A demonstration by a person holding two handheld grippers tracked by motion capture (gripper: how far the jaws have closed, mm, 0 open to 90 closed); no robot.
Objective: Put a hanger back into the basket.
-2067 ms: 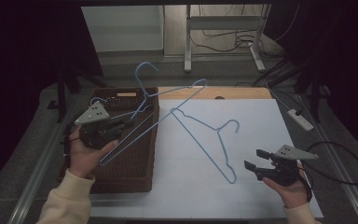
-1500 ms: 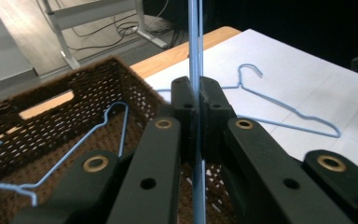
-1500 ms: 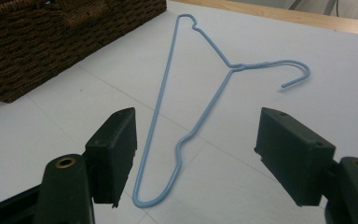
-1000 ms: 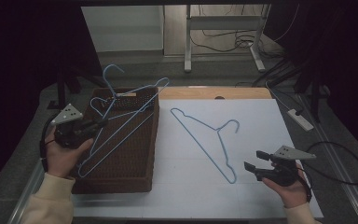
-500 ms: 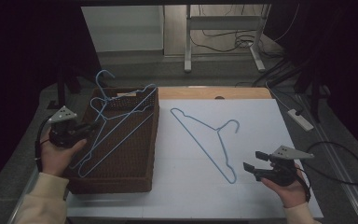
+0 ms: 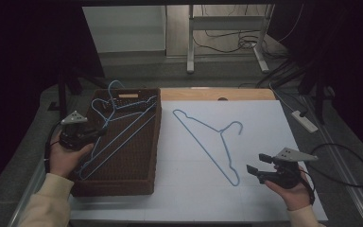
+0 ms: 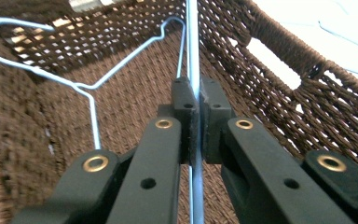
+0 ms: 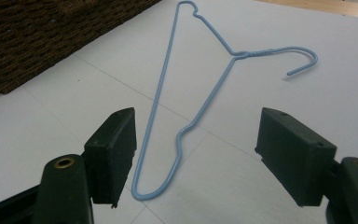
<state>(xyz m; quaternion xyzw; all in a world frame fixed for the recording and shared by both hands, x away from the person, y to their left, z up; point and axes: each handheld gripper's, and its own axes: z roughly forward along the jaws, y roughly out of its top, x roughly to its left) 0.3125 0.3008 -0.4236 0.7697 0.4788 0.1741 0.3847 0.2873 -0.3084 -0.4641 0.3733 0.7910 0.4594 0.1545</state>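
Blue wire hanger, pinched in our left gripper, may snag the wicker basket rim at 3 o'clock; right gripper waits wide, empty.

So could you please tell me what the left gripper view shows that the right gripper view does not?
The left gripper view alone shows the left tongs shut on the wire of a blue hanger, with another blue hanger lying inside the basket, and the handle slot in the basket wall. The right gripper view alone shows the right tongs open above the white sheet, with the whole loose blue hanger lying flat beyond them. Both take in the brown woven basket, seen from outside at the right gripper view's top left.
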